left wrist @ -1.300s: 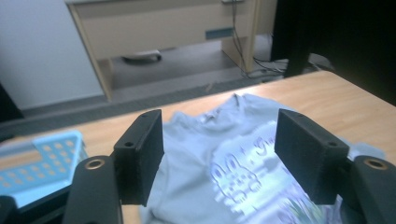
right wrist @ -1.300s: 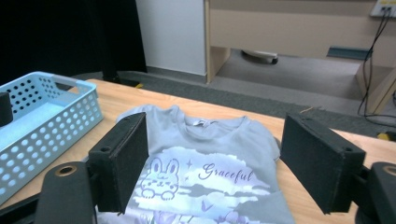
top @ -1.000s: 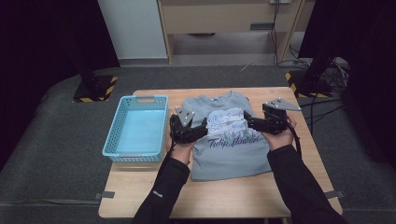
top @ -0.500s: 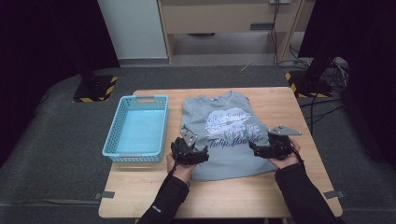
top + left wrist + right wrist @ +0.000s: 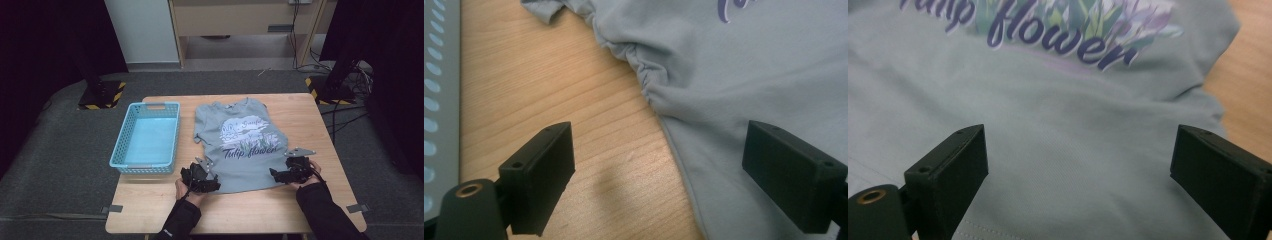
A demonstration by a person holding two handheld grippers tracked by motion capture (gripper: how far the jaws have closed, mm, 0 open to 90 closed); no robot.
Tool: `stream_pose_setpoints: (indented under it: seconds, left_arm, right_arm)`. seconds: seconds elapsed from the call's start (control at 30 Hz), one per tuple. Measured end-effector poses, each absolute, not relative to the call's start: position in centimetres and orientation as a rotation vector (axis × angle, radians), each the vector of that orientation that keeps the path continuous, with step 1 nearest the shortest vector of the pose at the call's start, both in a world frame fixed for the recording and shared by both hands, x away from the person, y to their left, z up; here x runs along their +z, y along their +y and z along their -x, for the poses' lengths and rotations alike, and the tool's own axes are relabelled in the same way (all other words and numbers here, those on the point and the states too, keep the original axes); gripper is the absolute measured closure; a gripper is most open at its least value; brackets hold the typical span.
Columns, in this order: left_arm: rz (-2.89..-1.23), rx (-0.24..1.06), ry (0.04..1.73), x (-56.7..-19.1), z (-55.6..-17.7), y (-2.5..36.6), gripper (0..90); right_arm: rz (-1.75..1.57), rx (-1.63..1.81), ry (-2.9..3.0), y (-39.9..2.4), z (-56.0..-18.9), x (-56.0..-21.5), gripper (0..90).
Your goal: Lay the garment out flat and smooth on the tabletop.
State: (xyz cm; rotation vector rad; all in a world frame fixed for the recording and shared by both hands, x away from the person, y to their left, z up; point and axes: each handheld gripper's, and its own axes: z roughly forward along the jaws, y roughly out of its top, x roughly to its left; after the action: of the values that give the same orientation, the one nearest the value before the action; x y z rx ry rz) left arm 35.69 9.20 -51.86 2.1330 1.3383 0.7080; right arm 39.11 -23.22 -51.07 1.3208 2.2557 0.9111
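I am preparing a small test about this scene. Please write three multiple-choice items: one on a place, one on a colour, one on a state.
1. Where is the basket?
A. to the left of the T-shirt
B. on the T-shirt
C. on the floor

2. What colour is the basket?
A. red
B. light blue
C. black

3. How do the jaws of the left gripper stand?
A. shut on the hem
B. shut on the basket
C. open

Key:
1 A: in the high view it stands on the table beside the grey T-shirt.
2 B: its mesh walls are light blue.
3 C: wide apart across the shirt's edge, having just been opening, pressing nothing.
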Motion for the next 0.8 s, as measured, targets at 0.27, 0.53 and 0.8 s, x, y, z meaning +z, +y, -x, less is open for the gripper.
stream_pose_setpoints:
  seconds: [0.27, 0.53, 0.8]
  left_arm:
    - [-2.139, 0.676, 1.362, -52.2, -35.7, 9.3, 11.5]
    - [-2.141, 0.672, 1.361, -52.3, -35.4, 9.9, 10.8]
    - [-2.158, 0.630, 1.368, -52.1, -34.1, 11.2, 10.8]
  right_arm:
    - [-1.320, 0.827, 2.337, -22.2, -39.5, -52.4, 8.0]
    - [-1.318, 0.839, 2.348, -22.1, -39.0, -52.8, 5.6]
    - [-1.317, 0.822, 2.359, -21.2, -37.2, -52.7, 4.4]
